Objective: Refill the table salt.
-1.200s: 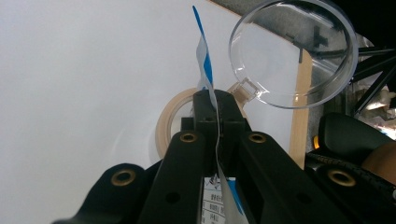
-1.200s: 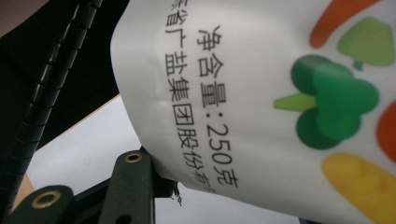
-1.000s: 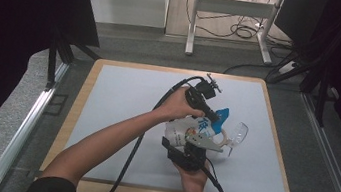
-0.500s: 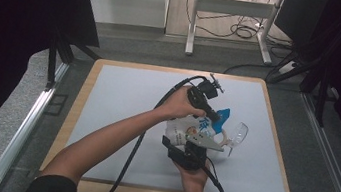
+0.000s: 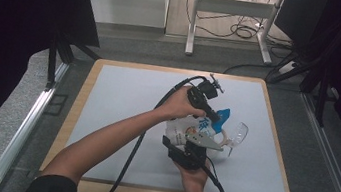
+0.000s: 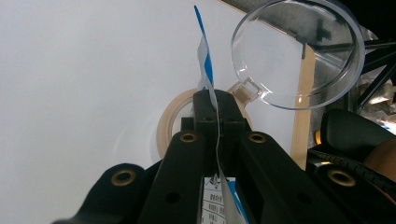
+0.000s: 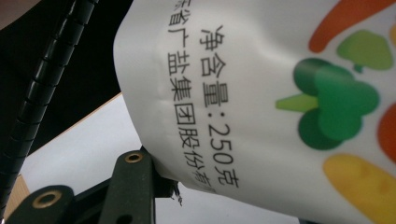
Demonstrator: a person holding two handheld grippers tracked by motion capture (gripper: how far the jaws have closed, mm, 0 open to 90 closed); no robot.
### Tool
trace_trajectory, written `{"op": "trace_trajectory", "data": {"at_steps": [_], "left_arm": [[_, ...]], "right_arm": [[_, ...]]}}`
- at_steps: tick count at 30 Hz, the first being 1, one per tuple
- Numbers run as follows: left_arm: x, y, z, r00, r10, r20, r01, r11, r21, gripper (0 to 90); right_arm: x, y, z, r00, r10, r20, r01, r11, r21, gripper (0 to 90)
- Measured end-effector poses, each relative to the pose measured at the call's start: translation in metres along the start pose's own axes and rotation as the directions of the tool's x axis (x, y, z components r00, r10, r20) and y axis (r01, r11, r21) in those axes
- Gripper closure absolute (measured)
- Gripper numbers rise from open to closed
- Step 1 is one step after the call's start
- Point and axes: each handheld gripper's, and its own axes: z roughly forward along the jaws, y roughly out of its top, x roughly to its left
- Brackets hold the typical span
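We look down on a table [image 5: 124,89] covered by a pale sheet inside a wooden border, on which all the work takes place. The person's left forearm [image 5: 112,138] crosses the sheet from the lower left, and the right hand [image 5: 195,177] enters from the bottom edge. Between the two hands, right of the table's centre, we find a white and blue pouch [image 5: 189,129] held off the surface. In the right gripper view the pouch [image 7: 280,107] carries printed black characters and drawings of vegetables, and it fills most of that view.

The left gripper [image 5: 216,117] meets the pouch from above; in the left gripper view we see its jaws closed flat on the thin blue and white upper edge of the pouch [image 6: 205,70], which stands up between them. The right gripper [image 5: 191,147] meets the pouch from below; one black jaw lies against the pouch's lower corner, and we cannot tell from these views whether both jaws press on it.

Just beyond the pouch on the sheet lies a clear round lid [image 6: 299,51] with a small tab. A roll of beige tape [image 6: 170,123] lies flat beside it, partly hidden behind the left gripper's jaws.
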Motion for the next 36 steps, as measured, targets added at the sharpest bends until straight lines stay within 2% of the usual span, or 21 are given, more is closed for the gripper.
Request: {"op": "trace_trajectory", "data": {"at_steps": [17,36], "left_arm": [[0.0016,0.0003,-0.0002,1.0000,-0.002,0.005,0.002,1.0000,0.007,90.0],[0.0013,0.0012,-0.0011,1.0000,-0.003,0.004,0.003,1.0000,0.006,90.0]], "right_arm": [[0.0018,0.0012,-0.0031,0.9996,0.023,-0.018,-0.023,1.000,-0.008,55.6],[0.0021,0.0033,-0.0057,0.9996,0.021,-0.021,-0.021,1.000,-0.012,55.8]]}}
